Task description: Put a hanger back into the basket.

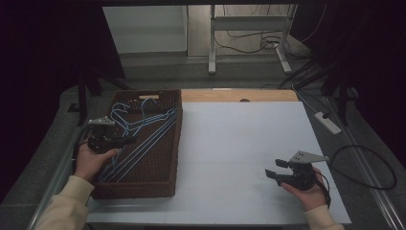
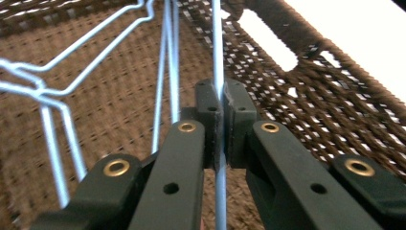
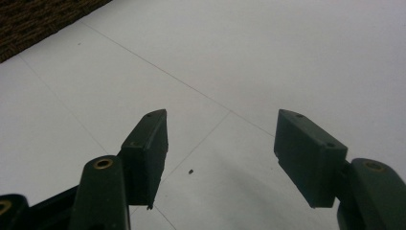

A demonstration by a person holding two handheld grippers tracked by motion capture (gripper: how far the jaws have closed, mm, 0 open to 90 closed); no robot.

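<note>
The left gripper (image 2: 221, 120) is pinching the wire of a blue hanger (image 2: 218, 52) lying in the brown woven basket (image 1: 174, 143). The right gripper (image 3: 220, 158) hovers spread over the white table (image 1: 239, 143). The grasp looks made; next probably comes a lift clear of the other hangers (image 1: 143, 129) without snagging.

Left gripper (image 1: 128, 140) among blue hangers (image 1: 143, 129) in basket (image 1: 173, 143); right gripper (image 1: 271, 173) over table (image 1: 230, 143).

This looks like a lab or test room set up for recording, not a home. A white table (image 1: 239, 143) stands on a grey floor between dark curtains (image 1: 43, 57) at left and right. At the far side stand a metal frame (image 1: 249, 33), loose cables (image 1: 249, 40) and, far right, a power strip (image 1: 328, 122).
</note>
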